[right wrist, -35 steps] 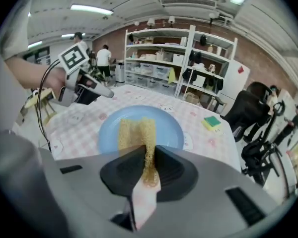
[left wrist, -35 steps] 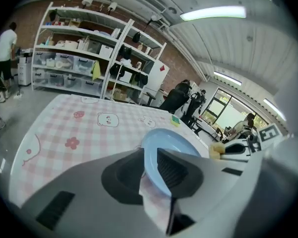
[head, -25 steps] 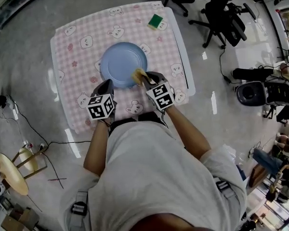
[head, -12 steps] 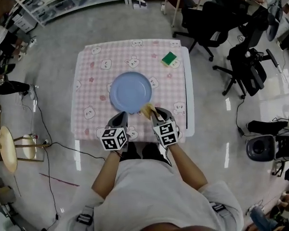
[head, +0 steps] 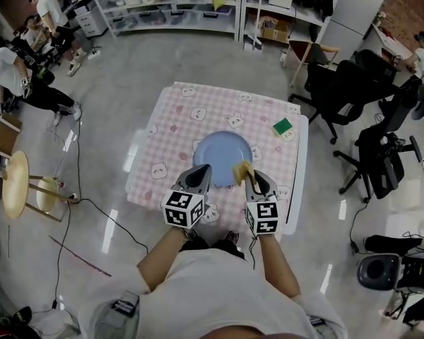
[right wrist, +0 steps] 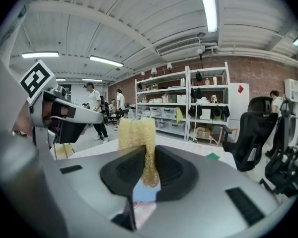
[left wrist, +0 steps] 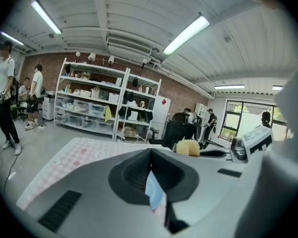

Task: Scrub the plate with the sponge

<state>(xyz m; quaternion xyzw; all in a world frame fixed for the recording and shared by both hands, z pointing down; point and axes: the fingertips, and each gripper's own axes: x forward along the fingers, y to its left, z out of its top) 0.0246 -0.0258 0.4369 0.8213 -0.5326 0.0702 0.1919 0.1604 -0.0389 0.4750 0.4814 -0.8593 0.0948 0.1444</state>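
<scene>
Right tongs (head: 249, 172) are clamped tight on the sponge (head: 240, 169), jaws squeezing its lower half so the top bulges out above them, as the right gripper view shows (right wrist: 150, 157). That sponge (right wrist: 136, 133) is pale yellow, coarse and open-pored, standing upright in the grip. From the head view it sits over the near right rim of the plate (head: 222, 157); whether it touches the rim, I cannot tell. Left tongs (head: 200, 173) hover at the plate's near left edge, jaws pressed together with nothing between them (left wrist: 150, 155), only a sliver of blue plate showing below. The plate is round, plain light blue, lying flat in the middle of the tabletop (head: 301, 162), on a pink checked cloth (head: 177, 129) printed with little bear faces. A green block (head: 282, 126) lies near the far right corner, well apart from the plate. Each cube (head: 182, 209) carries bold black-and-white square markers.
</scene>
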